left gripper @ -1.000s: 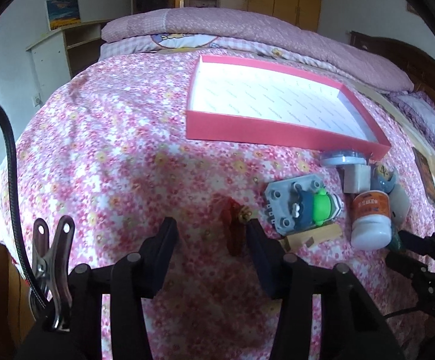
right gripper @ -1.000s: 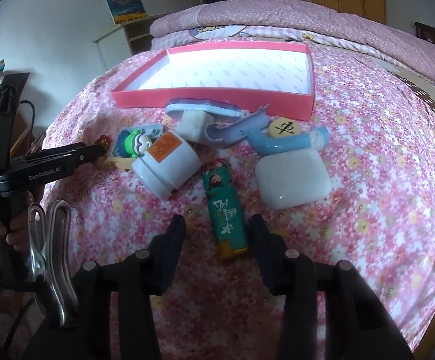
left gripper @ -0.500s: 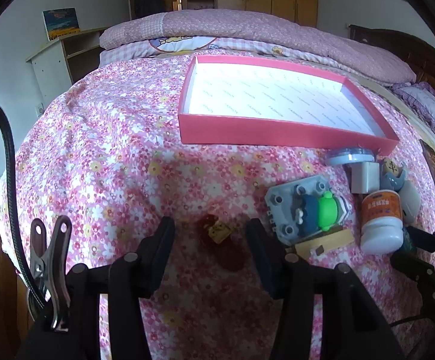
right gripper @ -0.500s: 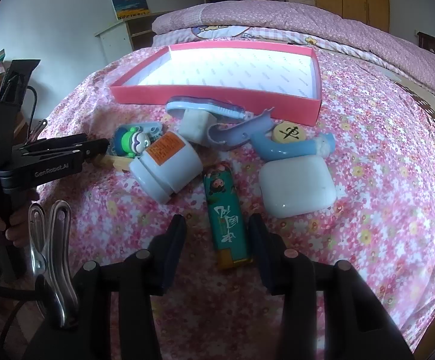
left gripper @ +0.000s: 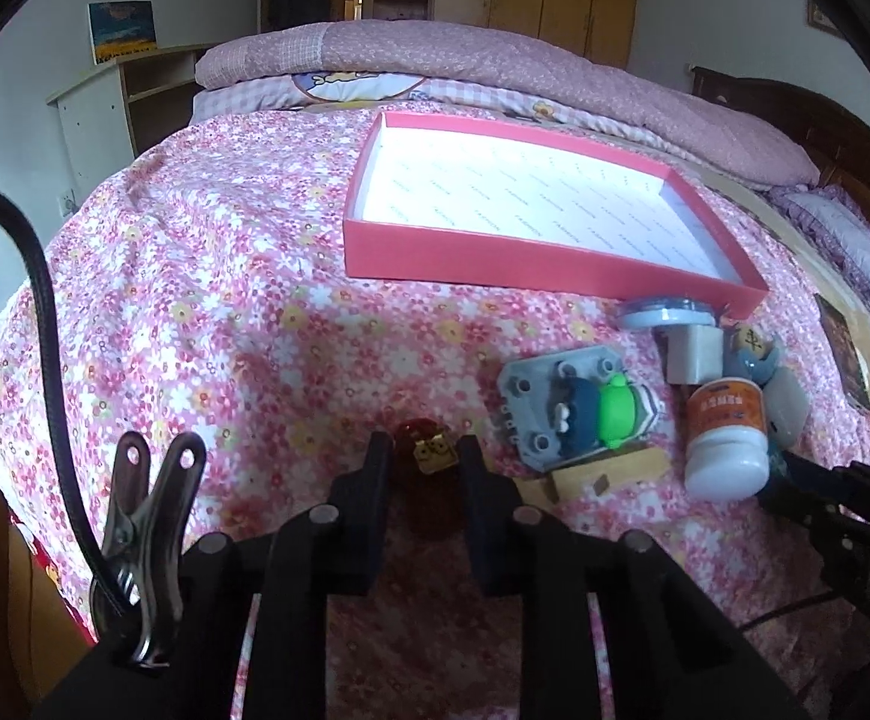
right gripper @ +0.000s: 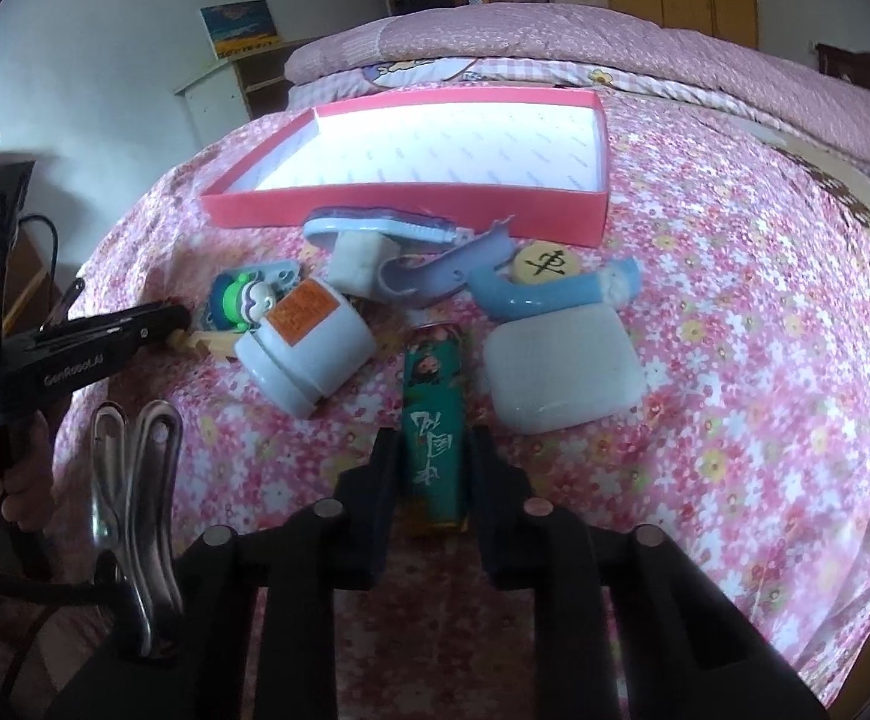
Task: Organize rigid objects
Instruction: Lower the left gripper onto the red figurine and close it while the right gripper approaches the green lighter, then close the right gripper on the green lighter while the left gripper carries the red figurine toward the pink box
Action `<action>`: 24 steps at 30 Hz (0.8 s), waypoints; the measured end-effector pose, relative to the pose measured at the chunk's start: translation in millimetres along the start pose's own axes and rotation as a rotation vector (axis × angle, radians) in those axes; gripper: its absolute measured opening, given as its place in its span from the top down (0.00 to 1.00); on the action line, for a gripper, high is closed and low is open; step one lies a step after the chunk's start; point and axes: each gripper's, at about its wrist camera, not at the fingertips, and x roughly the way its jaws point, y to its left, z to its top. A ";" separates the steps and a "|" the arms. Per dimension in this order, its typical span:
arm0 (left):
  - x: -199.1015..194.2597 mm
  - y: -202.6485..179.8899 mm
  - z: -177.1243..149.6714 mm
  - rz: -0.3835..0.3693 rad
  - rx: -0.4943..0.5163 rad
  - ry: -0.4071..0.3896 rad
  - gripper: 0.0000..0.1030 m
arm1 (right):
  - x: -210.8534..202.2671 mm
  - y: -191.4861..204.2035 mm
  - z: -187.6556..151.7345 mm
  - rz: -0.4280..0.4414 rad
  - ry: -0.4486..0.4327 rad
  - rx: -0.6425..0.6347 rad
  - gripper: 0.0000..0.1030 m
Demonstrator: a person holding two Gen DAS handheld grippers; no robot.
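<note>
on the flowered bed (left gripper: 207, 300), near its front edge, the left hand-held gripper (left gripper: 420, 468) is closing its jaws on a small dark red object with a gold tag (left gripper: 429, 456), which sits between the pads. just right of it lie a grey toy plate with a green figure (left gripper: 579, 414), a wooden block (left gripper: 609, 471) and a white bottle with an orange label (left gripper: 726, 438). the right hand-held gripper (right gripper: 432, 456) is clamped narrow on a green tube (right gripper: 435, 402); a white case (right gripper: 561, 369) rests just to its right. farther off sits the empty pink tray (right gripper: 411, 198), its near wall close to the clutter.
</note>
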 end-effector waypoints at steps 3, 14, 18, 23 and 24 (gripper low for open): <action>-5.2 0.3 0.5 -0.012 -0.008 -0.006 0.78 | -2.1 0.5 0.8 0.013 -0.007 0.003 0.77; -21.3 -7.4 10.0 -0.044 -0.006 -0.037 0.78 | -19.4 1.4 6.6 0.054 -0.077 0.020 0.77; -22.8 -12.0 18.5 -0.050 0.008 -0.045 0.78 | -22.4 1.7 10.2 0.068 -0.087 0.012 0.77; -21.0 -16.4 31.4 -0.064 0.016 -0.054 0.78 | -23.3 -1.8 20.6 0.078 -0.095 0.021 0.77; -20.6 -17.6 34.6 -0.067 0.017 -0.057 0.78 | -23.3 -3.1 23.9 0.081 -0.097 0.023 0.77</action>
